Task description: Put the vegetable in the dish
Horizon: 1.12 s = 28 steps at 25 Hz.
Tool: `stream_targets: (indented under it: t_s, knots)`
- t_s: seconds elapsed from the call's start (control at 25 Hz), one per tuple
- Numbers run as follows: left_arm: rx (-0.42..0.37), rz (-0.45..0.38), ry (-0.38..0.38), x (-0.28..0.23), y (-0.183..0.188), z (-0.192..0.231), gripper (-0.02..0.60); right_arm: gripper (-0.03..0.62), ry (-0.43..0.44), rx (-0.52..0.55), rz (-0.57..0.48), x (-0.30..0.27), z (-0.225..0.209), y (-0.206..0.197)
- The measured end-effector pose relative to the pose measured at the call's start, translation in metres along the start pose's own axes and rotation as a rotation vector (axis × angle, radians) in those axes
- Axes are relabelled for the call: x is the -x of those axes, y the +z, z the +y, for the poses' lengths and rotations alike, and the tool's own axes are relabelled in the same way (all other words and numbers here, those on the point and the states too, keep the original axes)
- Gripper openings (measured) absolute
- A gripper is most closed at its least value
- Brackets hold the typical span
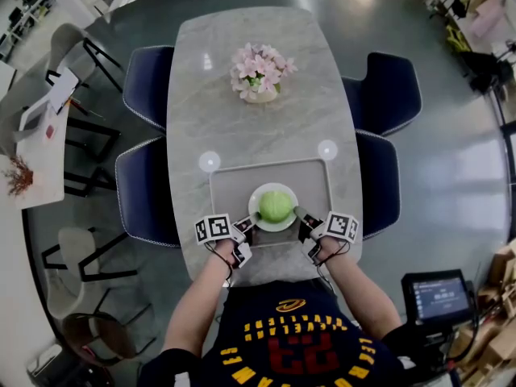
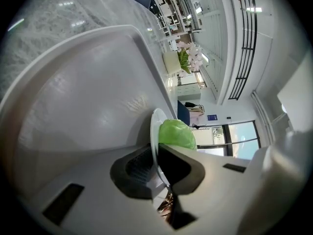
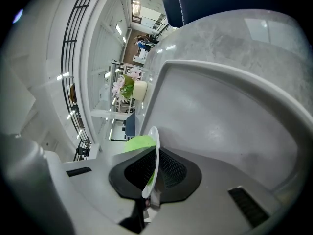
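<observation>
The left hand-held gripper [image 1: 244, 226] and the right hand-held gripper [image 1: 305, 217] each pinch the dish [image 1: 274, 226] rim; the cabbage [image 1: 276, 206] sits between them.

One green vegetable [image 1: 276, 206], one white dish [image 1: 256, 217], one grey tray [image 1: 230, 185], one marble table [image 1: 242, 39], one pot of pink flowers [image 1: 260, 72], two round white discs [image 1: 210, 161], four navy chairs [image 1: 145, 192], two grippers, left gripper [image 1: 247, 227] and right gripper [image 1: 301, 215]
</observation>
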<state>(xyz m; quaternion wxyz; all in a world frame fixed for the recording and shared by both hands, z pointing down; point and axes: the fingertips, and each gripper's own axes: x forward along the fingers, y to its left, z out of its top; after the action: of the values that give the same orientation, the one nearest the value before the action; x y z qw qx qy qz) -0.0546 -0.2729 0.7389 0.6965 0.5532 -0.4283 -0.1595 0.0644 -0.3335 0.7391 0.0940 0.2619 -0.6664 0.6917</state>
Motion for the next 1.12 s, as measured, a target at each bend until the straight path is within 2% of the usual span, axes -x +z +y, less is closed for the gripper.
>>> stream_targets:
  t_s: [0.32, 0.48, 0.84, 1.12]
  knots:
    - [-0.027, 0.002, 0.049, -0.002, -0.001, 0.005, 0.031, 0.014, -0.025, 0.007, -0.001, -0.002, -0.003, 0.001]
    - [-0.025, -0.008, 0.093, -0.002, 0.0, 0.007, 0.031, 0.014, -0.042, 0.058, 0.023, -0.007, -0.005, 0.001]
    - [-0.009, -0.027, 0.176, -0.005, -0.002, 0.014, 0.031, 0.015, -0.159, 0.152, 0.042, -0.011, -0.01, 0.004]
    - [-0.055, -0.035, 0.236, -0.008, 0.002, 0.017, 0.034, 0.026, -0.28, 0.26, 0.01, -0.014, -0.013, 0.008]
